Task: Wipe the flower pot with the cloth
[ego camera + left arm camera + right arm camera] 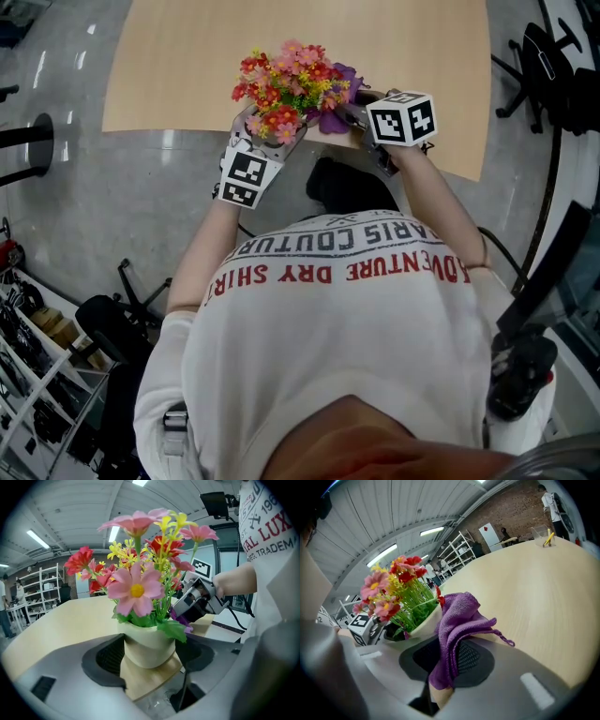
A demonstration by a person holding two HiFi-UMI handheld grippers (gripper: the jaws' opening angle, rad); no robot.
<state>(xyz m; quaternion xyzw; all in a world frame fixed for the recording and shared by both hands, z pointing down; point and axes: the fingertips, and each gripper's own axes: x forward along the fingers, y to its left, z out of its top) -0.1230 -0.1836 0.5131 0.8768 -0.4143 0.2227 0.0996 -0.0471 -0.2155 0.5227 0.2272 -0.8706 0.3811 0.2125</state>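
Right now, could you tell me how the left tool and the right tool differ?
The left tool grips the cream flower pot; the right tool grips a purple cloth. The left tool's load stands upright on the table; the right tool's hangs limp beside the pot. Both are shut on something.

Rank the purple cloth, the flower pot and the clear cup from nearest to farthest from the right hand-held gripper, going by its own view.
1. purple cloth: pinched in the jaws.
2. flower pot: just beyond, to the left.
3. clear cup: far across the table, upper right.
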